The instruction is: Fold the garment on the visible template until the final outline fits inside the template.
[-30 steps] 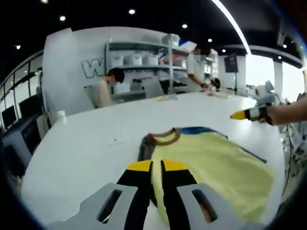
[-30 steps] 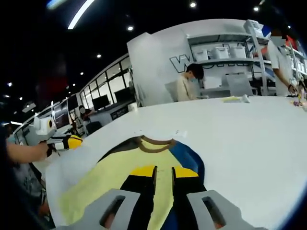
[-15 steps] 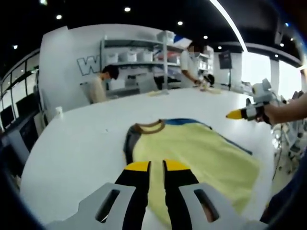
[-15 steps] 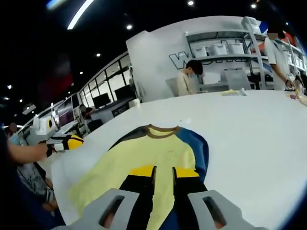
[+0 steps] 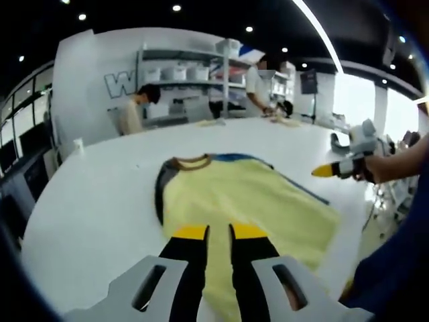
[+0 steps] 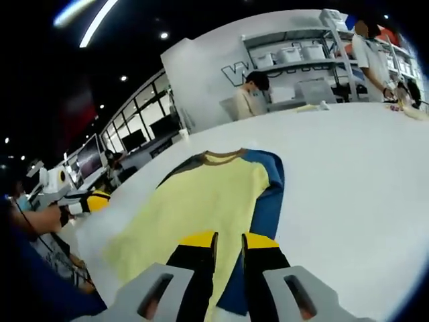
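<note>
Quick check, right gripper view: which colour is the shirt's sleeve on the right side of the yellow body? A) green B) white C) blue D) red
C: in the right gripper view the shirt lies flat on the white table, and the sleeve running along the right of its yellow body is blue, below the brown collar.

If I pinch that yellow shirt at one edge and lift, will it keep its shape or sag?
The yellow shirt will likely sag: it lies limp and flat on the white table, following the surface. It looks thin and light, so one gripper should lift it. On that smooth tabletop it may slide rather than fold if pushed.
</note>
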A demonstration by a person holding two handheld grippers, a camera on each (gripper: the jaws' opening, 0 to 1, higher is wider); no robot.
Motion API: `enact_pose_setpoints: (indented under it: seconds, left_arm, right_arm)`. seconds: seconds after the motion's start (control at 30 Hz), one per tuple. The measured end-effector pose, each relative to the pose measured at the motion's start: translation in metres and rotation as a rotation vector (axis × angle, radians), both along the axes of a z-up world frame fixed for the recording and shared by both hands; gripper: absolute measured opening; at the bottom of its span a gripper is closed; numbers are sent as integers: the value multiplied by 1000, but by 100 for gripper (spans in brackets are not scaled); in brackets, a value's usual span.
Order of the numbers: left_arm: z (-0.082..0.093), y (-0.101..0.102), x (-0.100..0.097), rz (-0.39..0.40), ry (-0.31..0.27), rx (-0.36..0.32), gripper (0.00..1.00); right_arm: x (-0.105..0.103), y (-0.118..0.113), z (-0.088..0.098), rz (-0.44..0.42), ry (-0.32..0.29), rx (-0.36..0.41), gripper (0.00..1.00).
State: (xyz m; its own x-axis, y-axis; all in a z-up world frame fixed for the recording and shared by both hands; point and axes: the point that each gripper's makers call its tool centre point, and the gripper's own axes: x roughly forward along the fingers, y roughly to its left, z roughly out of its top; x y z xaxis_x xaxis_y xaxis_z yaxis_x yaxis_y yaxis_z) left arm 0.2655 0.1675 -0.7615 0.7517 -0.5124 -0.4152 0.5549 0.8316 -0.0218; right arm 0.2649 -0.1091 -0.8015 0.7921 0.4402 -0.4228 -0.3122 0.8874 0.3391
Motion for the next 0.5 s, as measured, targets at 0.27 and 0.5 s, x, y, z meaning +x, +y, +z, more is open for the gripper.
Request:
enact_pose_setpoints:
  seconds: [0.27,0.5]
  left_arm:
    - [-2,-12,-23,-53,19,-26,13]
    - [-3,-16,-33,-64,24,-32,13]
  right_arm:
    - [-21,-10,-23,-44,34,-45,11]
    - [-31,-19,-37,-99,56,-79,15]
